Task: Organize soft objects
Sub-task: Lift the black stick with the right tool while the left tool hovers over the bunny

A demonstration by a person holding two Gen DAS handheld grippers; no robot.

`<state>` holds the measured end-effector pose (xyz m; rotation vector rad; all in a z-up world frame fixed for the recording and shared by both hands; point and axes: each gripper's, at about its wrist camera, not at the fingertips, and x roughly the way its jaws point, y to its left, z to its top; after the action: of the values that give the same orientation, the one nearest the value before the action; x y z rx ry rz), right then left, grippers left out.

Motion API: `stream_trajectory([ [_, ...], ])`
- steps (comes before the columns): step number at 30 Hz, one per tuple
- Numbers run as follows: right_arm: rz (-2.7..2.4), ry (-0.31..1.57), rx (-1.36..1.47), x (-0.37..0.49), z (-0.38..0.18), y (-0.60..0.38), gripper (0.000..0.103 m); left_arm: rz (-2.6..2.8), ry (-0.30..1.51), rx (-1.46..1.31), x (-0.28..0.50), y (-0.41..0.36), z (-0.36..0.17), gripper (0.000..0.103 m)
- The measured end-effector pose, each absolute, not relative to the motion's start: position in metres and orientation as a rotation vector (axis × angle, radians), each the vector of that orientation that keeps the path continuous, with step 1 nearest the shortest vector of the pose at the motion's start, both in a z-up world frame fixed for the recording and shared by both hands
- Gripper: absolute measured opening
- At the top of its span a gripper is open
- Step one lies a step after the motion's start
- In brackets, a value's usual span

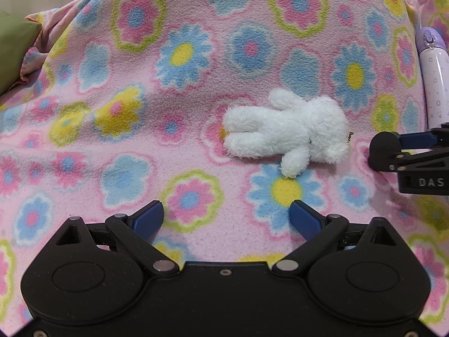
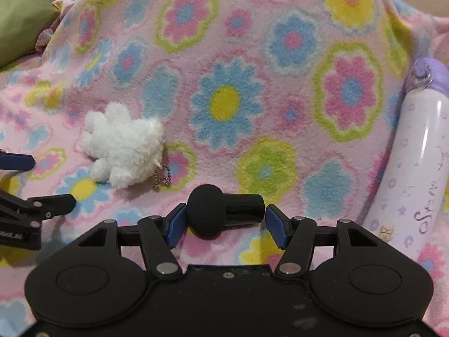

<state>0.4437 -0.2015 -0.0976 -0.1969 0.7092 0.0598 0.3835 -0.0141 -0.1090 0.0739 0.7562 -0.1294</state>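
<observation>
Your right tool (image 2: pixel 224 221) gripped a black foam-tipped microphone (image 2: pixel 221 210) over the floral blanket (image 2: pixel 280 84), while your left tool (image 1: pixel 226 219) stood wide and empty near the white plush toy (image 1: pixel 286 132).

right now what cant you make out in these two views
- White plush toy: its face is hidden in both views; it lies turned away.
- Lilac bottle: cut off by the right edge in both views, so its base and full print are unreadable.
- Black foam-tipped object in the right gripper: whether the right pad touches its end is unclear.
- Green cushion: mostly cut off by the left edge.
- Lettering on the gripper body: cropped in both views.
</observation>
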Motion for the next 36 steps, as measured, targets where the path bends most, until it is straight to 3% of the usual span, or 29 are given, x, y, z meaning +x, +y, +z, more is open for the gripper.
stream_trajectory([
  [8, 0.028, 0.702, -0.119, 0.441, -0.095, -0.206, 0.056, -0.127, 0.757, 0.071, 0.384, -0.014, -0.11, 0.096],
  [23, -0.152, 0.688, 0.002, 0.358, -0.099, -0.224, 0.058, -0.123, 0.756, 0.074, 0.384, -0.015, -0.11, 0.096],
  [33, -0.142, 0.69, -0.01, 0.368, -0.102, -0.221, 0.063, -0.12, 0.757, 0.077, 0.384, -0.015, -0.11, 0.097],
  [36, -0.123, 0.693, 0.01, 0.37, -0.102, -0.224, 0.071, -0.12, 0.757, 0.078, 0.384, -0.016, -0.11, 0.097],
])
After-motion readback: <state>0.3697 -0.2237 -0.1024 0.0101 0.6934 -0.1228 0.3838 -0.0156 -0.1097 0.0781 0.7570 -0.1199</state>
